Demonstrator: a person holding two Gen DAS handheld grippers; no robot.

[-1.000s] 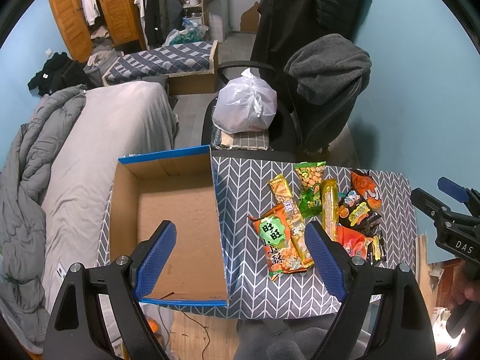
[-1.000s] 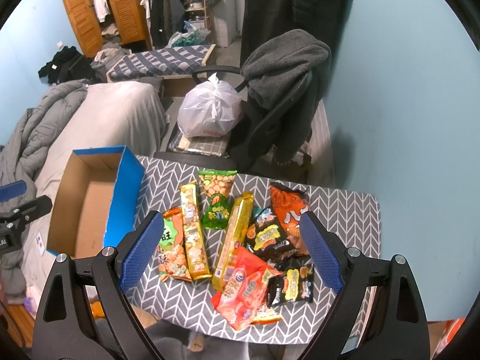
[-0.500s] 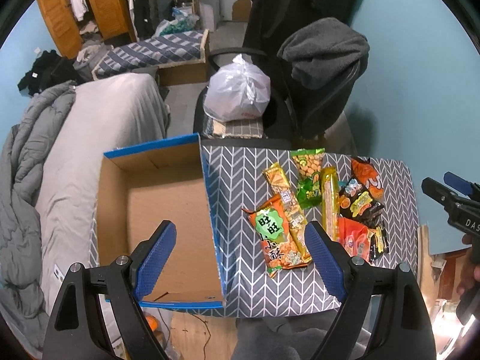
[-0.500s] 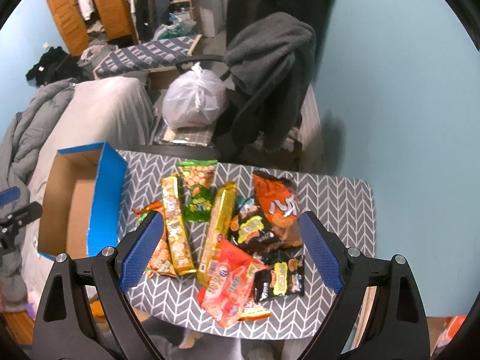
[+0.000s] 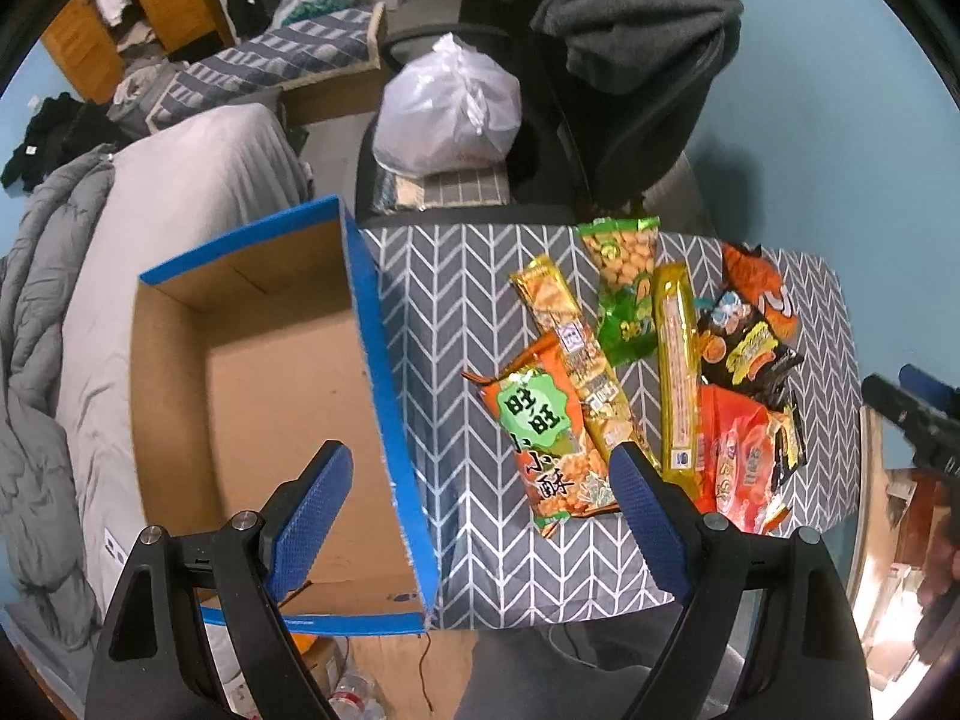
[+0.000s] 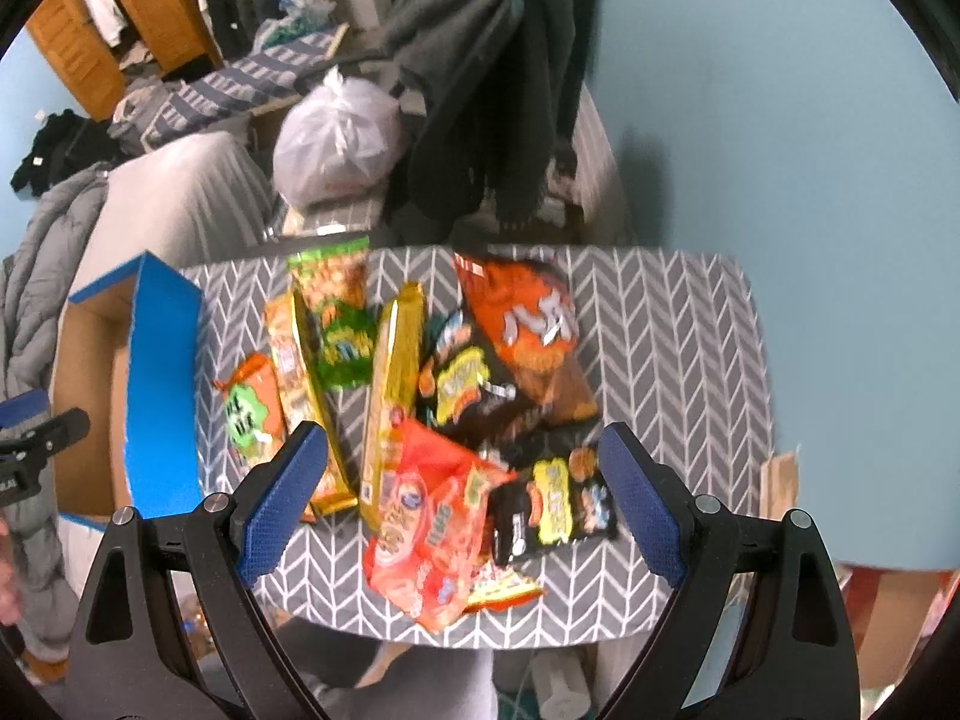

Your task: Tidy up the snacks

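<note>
Nothing is packed yet: the open blue-edged cardboard box [image 5: 252, 396] sits empty at the tabletop's [image 5: 456, 276] nine o'clock side, while the pile of bright foil snack packets [image 6: 420, 396] lies at its centre. This looks like the approach to a first pick. The right gripper [image 6: 462, 498] hovers over the red-orange biscuit packet [image 6: 432, 528], fingers spread and holding nothing; next it should descend and close on a single loose edge. The left gripper [image 5: 480, 516], fingers equally spread, straddles the box's blue wall. Only the left view shows the bare box floor; only the right view shows the small black packet [image 6: 558, 504] at five o'clock fully.
</note>
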